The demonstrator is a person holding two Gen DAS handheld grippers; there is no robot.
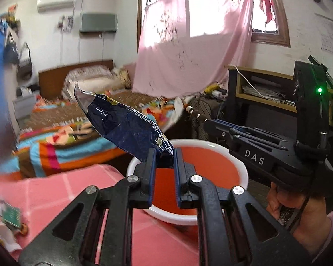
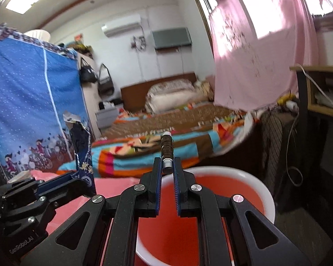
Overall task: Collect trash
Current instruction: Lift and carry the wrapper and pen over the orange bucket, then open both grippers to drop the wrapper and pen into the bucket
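My left gripper [image 1: 164, 158] is shut on a crumpled dark blue foil wrapper [image 1: 126, 126], which sticks up and to the left above the near rim of a white basin with a red inside [image 1: 213, 161]. From the right wrist view the same wrapper [image 2: 82, 148] stands up out of the left gripper [image 2: 86, 182] at lower left. My right gripper [image 2: 167, 166] is shut on a thin brown-and-white stick [image 2: 166, 149] that points forward over the basin [image 2: 244, 190]. In the left wrist view, the stick [image 1: 195, 113] pokes out of the right gripper [image 1: 207, 120] beyond the basin.
The basin rests on a pink checked tablecloth [image 1: 62, 190]. More litter [image 1: 8, 219] lies at the cloth's left edge. Behind are a bed with a bright striped cover [image 2: 166, 141], a blue fabric wardrobe [image 2: 28, 102], a pink curtain [image 1: 188, 51] and a dark shelf desk [image 1: 262, 93].
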